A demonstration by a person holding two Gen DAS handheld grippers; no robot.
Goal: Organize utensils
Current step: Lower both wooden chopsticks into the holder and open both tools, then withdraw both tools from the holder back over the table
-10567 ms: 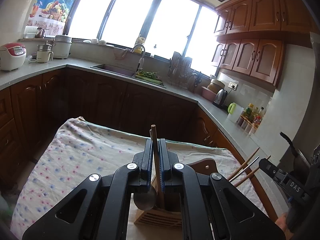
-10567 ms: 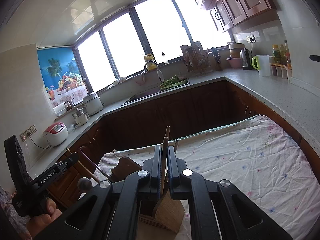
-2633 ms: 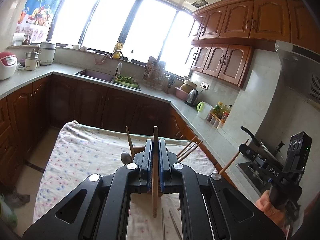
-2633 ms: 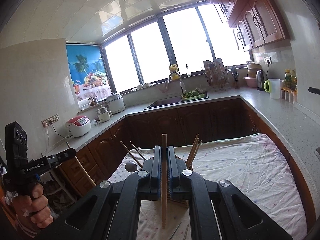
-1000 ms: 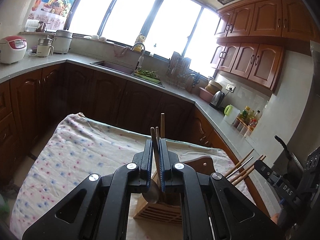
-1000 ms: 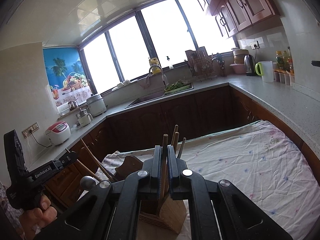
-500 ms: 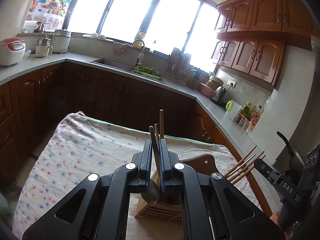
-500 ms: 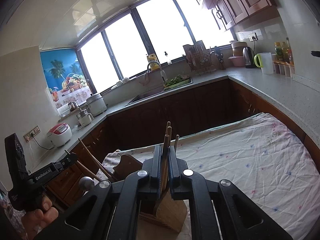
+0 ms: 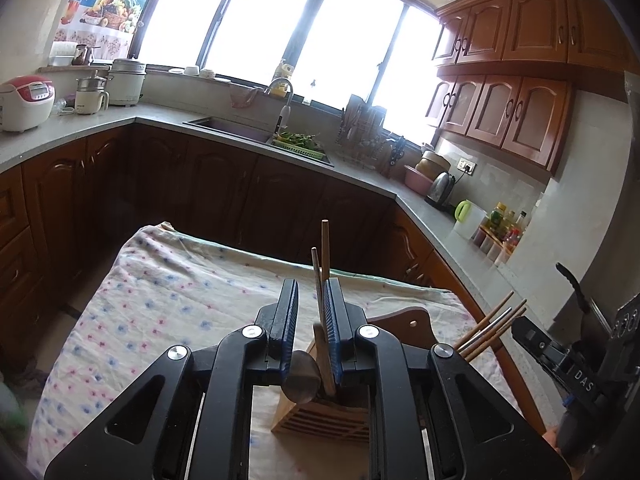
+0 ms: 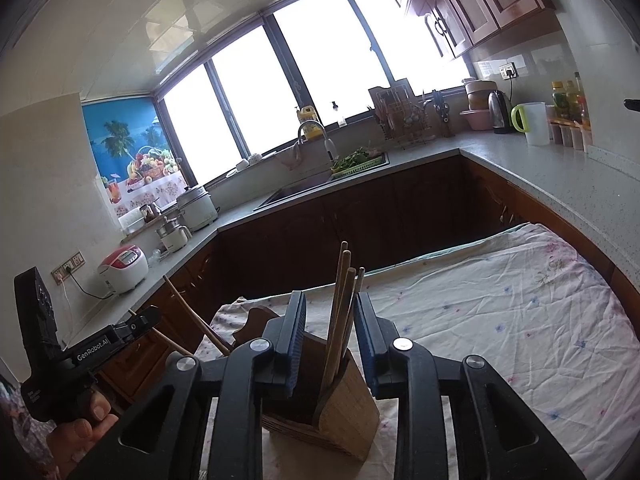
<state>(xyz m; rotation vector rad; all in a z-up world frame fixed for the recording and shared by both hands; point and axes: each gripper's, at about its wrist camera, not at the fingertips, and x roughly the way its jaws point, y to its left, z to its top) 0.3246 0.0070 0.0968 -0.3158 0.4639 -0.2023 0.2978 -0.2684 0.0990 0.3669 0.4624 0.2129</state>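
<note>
Both sets of jaws opening. Left gripper: narrow gap, a wooden chopstick stands between the blue pads, close against the right-hand pad, apart from the other; grip looks released. Right gripper: wider gap, several wooden chopsticks stand between the pads, neither pad touching them. All sticks sit upright, slightly tilted, in the wooden utensil holder just beyond the fingertips. Left wrist view shows a metal spoon bowl at the holder's near edge, just below the jaws. Holder stands on the floral tablecloth, near its front edge. More chopsticks fan out at the holder's right side in the left view, and one at the left side in the right view. A hand grips the left tool's handle. Behind the holder, a wooden chair back. Further off: dark cabinets, grey countertop, sink with faucet, rice cooker, bright windows.
</note>
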